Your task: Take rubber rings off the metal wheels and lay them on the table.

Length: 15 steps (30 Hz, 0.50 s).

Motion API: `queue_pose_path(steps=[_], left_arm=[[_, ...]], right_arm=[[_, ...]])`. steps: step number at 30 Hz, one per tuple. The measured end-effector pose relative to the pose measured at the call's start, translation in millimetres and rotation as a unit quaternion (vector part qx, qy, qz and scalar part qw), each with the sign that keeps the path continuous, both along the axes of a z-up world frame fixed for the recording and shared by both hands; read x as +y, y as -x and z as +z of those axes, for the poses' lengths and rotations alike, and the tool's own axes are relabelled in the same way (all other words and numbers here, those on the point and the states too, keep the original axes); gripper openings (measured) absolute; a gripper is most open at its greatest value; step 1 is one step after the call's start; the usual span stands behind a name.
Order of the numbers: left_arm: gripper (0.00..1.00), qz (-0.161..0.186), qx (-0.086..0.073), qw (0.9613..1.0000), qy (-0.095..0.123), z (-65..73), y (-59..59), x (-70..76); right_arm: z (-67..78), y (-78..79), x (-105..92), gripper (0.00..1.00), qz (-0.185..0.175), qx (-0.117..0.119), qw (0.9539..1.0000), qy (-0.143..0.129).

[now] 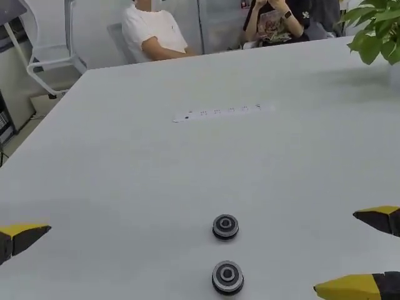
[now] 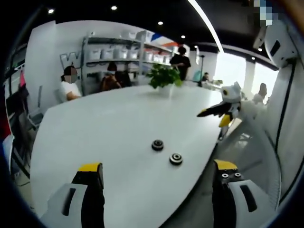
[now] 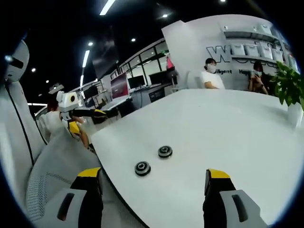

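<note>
Two metal wheels (image 1: 225, 227) sit close together on the white worktop (image 1: 187, 162); the left tool (image 2: 157, 166) and right tool (image 3: 154, 173) have jaws apart.

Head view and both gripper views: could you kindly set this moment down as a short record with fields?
Table: pale grey, wheels near the person's edge
Wheels: two, far wheel and near wheel, lying flat, apart
Rings: dark outer band on each wheel, apparently not yet removed
Left tool: open, holds nothing, clear of the wheels
Right tool: open, holds nothing, clear of the wheels
Background: plant at far right; people seated beyond the far edge
</note>
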<state>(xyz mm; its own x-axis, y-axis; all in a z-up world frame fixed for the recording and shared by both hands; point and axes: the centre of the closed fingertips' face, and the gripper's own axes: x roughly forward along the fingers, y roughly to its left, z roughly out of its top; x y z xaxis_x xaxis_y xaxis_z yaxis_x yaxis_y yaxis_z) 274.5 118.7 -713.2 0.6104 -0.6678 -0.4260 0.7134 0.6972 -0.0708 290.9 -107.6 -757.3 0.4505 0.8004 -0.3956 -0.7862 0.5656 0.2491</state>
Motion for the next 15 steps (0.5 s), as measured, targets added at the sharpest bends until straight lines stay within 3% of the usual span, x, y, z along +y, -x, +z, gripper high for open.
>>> queue_pose_path(steps=[3, 7, 10, 15], left_arm=[[0.97, -0.019, -0.005, 0.9998, 0.002, 5.7, -2.5, -11.2], [0.94, -0.055, -0.030, 0.9981, -0.001, 14.9, -8.9, -28.4], [0.95, -0.071, -0.029, 0.9970, 0.005, 17.1, -13.2, -35.8], [0.93, -0.095, -0.039, 0.9946, -0.008, 17.7, -20.8, -46.3]], right_arm=[[2.8, -2.6, 8.5, 0.88, 0.019, -0.014, 0.9997, 0.000], [3.0, -6.3, 16.6, 0.86, 0.035, -0.014, 0.9992, -0.013], [1.2, -9.0, 21.0, 0.85, 0.047, -0.022, 0.9986, -0.007], [1.0, -12.7, 28.8, 0.83, 0.069, -0.031, 0.9971, -0.007]])
